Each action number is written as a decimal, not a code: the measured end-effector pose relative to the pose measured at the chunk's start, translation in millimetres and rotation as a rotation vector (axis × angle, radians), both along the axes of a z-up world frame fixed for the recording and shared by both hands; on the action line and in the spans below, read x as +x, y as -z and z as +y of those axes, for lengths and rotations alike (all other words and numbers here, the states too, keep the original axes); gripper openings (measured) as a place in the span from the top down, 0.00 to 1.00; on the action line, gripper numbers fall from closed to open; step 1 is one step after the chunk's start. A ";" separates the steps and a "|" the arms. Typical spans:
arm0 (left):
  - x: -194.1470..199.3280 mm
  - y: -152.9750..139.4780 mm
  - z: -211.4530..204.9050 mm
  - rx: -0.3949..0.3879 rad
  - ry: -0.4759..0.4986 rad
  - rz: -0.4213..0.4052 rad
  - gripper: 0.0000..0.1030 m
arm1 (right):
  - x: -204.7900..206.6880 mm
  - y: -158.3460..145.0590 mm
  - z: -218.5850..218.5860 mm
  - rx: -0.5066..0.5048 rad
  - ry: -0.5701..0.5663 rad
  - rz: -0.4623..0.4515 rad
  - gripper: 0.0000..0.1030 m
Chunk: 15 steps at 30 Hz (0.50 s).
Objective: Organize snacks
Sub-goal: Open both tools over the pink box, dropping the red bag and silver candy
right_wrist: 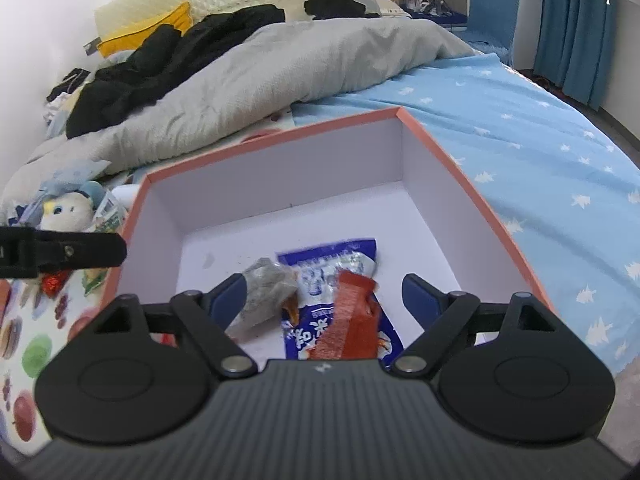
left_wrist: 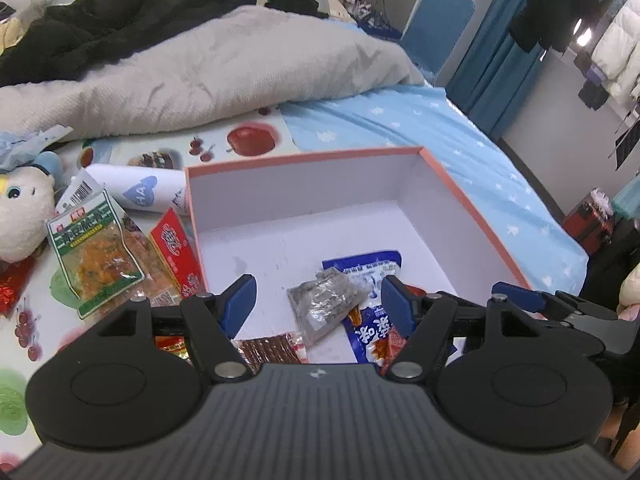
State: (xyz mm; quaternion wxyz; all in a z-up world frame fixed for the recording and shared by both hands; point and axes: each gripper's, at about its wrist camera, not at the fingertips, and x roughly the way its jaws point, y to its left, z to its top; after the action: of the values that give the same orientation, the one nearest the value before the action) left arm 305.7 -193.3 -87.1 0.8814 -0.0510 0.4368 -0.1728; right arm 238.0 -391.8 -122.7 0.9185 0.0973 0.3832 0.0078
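A white box with a salmon rim (left_wrist: 304, 158) (right_wrist: 280, 130) lies open on the bed. Inside it lie a grey clear packet (left_wrist: 324, 304) (right_wrist: 264, 292), a blue-and-white packet (left_wrist: 368, 268) (right_wrist: 324, 260), a red packet (right_wrist: 352, 316) on top of the blue one, and a brown-striped packet (left_wrist: 272, 348). My left gripper (left_wrist: 318, 300) hangs open over the box, its pads clear of the grey packet between them. My right gripper (right_wrist: 324, 298) is open too, over the red packet without touching it. Left of the box lie a green packet (left_wrist: 96, 256) and a red packet (left_wrist: 176, 252).
A white cylinder (left_wrist: 140, 192) and a plush toy (left_wrist: 20, 208) lie left of the box on a fruit-print cloth (left_wrist: 252, 140). Behind are a grey blanket (left_wrist: 220, 60) and black clothes (left_wrist: 100, 16). A blue star-print sheet (right_wrist: 540, 140) stretches to the right.
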 end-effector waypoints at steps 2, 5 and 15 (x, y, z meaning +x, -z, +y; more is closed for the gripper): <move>-3.2 -7.2 6.5 -0.005 -0.010 -0.013 0.28 | -4.7 -9.9 0.7 0.015 0.004 -0.037 0.00; -9.6 -18.9 16.0 -0.015 -0.021 -0.033 0.28 | -9.9 -28.0 9.0 -0.001 -0.013 -0.088 0.00; -39.4 -56.9 53.0 -0.040 -0.061 -0.122 0.28 | -27.5 -74.4 38.7 -0.001 -0.066 -0.197 0.00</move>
State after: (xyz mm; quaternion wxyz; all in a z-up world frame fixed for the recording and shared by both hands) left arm 266.3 -140.3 -30.2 0.9100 -0.0712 0.3771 -0.1571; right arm 210.4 -353.1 -48.3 0.9510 0.0828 0.2941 0.0473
